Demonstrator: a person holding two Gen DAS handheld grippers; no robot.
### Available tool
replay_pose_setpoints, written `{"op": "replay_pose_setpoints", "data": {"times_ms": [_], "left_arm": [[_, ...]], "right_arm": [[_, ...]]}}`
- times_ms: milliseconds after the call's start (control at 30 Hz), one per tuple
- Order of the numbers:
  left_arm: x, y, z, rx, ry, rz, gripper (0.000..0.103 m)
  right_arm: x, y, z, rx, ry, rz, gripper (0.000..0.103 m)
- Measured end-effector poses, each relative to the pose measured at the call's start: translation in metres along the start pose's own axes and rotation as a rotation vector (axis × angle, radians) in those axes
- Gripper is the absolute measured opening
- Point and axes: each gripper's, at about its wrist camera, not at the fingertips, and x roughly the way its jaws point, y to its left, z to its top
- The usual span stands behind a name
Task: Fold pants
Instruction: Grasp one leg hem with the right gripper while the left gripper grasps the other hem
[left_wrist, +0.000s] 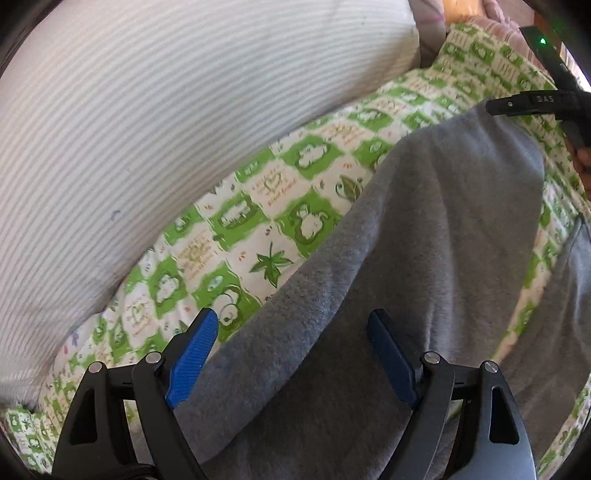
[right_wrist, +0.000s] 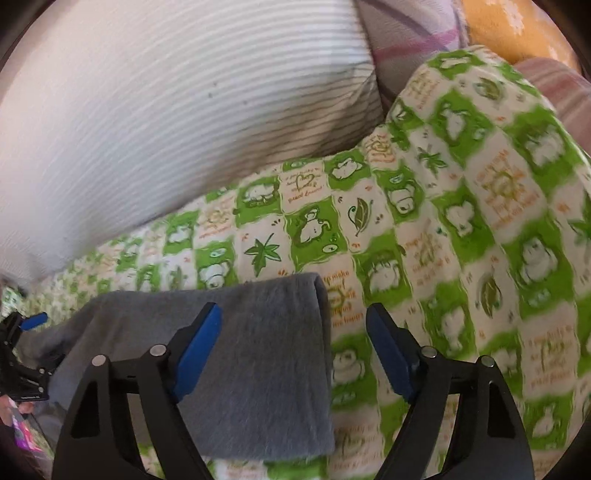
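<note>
Grey fleece pants (left_wrist: 424, 258) lie on a green-and-white frog-print bedspread (left_wrist: 258, 206). In the left wrist view the pants run from the bottom up to the right. My left gripper (left_wrist: 293, 328) is open, its blue pads spread over the pants' left edge, holding nothing. In the right wrist view the folded end of the pants (right_wrist: 258, 350) lies at the lower left. My right gripper (right_wrist: 295, 325) is open above that folded edge, empty. The right gripper (left_wrist: 532, 103) also shows in the left wrist view at the far end of the pants; the left gripper (right_wrist: 26, 354) shows in the right wrist view at the left edge.
A large white striped pillow (left_wrist: 166, 122) lies along the far left of the bed, also in the right wrist view (right_wrist: 166, 122). A pink striped cloth (right_wrist: 554, 88) and a yellow cloth (right_wrist: 517, 26) lie at the back right. The bedspread (right_wrist: 480, 240) humps up on the right.
</note>
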Motion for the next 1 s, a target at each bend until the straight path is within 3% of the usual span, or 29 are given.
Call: {"op": "replay_pose_setpoints", "data": {"times_ms": [67, 133, 167, 233, 400, 667, 1000], "left_arm": [[0.005, 0.0, -0.001, -0.005, 0.007, -0.022, 0.057], [0.006, 0.005, -0.001, -0.025, 0.01, -0.061, 0.021], [0.003, 0.008, -0.002, -0.034, -0.001, -0.071, 0.013], [-0.01, 0.014, -0.006, -0.055, -0.03, -0.089, 0.007], [-0.056, 0.019, -0.033, -0.092, -0.108, -0.152, 0.007], [-0.098, -0.011, -0.1, -0.124, -0.127, -0.24, 0.006], [-0.137, -0.047, -0.152, -0.133, -0.181, -0.261, 0.006]], "right_arm": [[0.011, 0.005, 0.001, -0.026, 0.024, -0.003, 0.056], [0.016, 0.009, 0.0, -0.044, 0.021, -0.039, 0.039], [0.014, 0.01, 0.0, -0.044, 0.009, -0.047, 0.023], [0.005, 0.007, -0.002, -0.02, -0.017, 0.005, 0.015], [-0.039, 0.004, -0.018, -0.026, -0.102, 0.067, 0.014], [-0.083, -0.003, -0.064, -0.054, -0.121, 0.215, 0.014], [-0.121, -0.019, -0.141, -0.076, -0.137, 0.293, 0.014]]}}
